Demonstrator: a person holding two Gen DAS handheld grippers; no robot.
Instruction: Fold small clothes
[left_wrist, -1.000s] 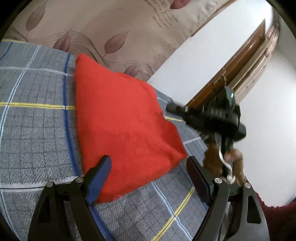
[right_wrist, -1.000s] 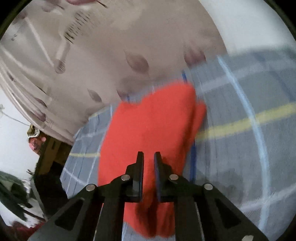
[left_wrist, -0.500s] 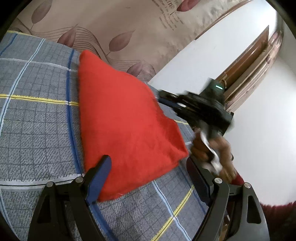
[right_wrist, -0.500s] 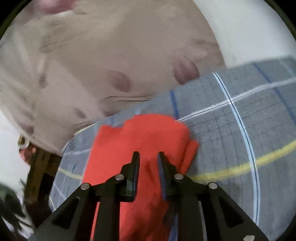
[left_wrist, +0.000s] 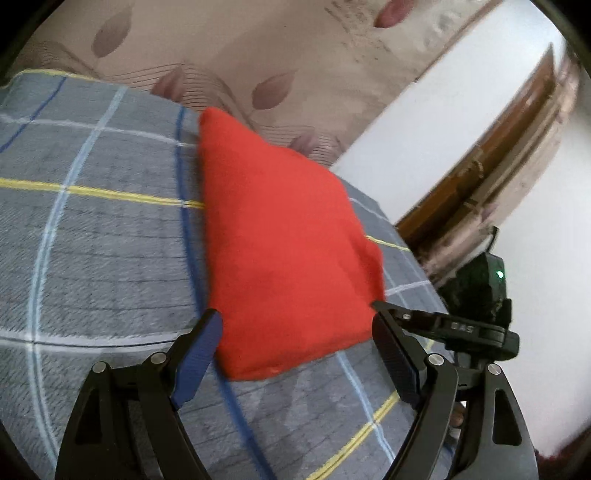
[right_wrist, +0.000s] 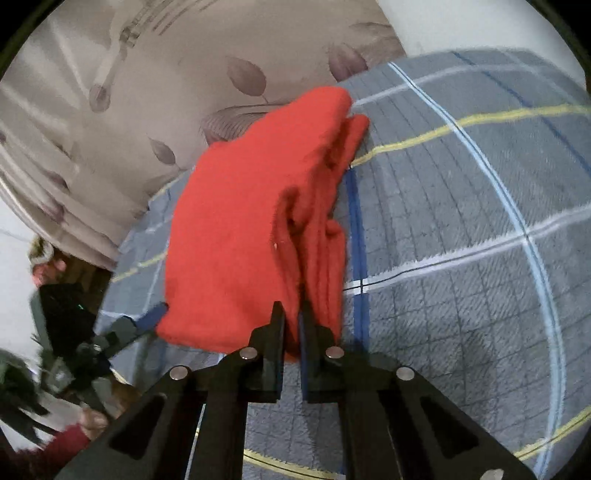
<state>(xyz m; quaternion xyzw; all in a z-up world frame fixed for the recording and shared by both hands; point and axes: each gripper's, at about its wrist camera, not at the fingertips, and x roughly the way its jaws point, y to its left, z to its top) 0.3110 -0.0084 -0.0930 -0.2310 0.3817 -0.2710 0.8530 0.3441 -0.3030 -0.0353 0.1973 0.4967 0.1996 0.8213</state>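
A red cloth (left_wrist: 284, 251), already doubled into a thick pad, lies on a grey checked blanket (left_wrist: 92, 240) that covers what looks like a bed, with a leaf-patterned curtain (left_wrist: 229, 44) behind it. Its long axis runs away from the left tool (left_wrist: 295, 332) toward the curtain, and its near short edge sits just between that tool's two fingers.

The left tool is wide open and grips nothing; the cloth's near edge lies in the gap, and the pads do not visibly press on it. The right tool (right_wrist: 290, 314) has just been closing, and in its own view the fingers stand nearly together with a bunch of the red cloth's (right_wrist: 258, 221) layered edge pinched between them. In the left view the same tool (left_wrist: 380, 306) comes in from the right side, its tip meeting the cloth's near right corner.

So the right hand is the one that holds the cloth, at the corner nearest both tools, while the left hand waits just short of the adjoining edge. Judging by this, the next fold probably turns on carrying the held corner along the long axis toward the far end, or on the left tool closing on the near left corner so both lift together. The loose layers visible at the pinched edge may slip apart when lifted.
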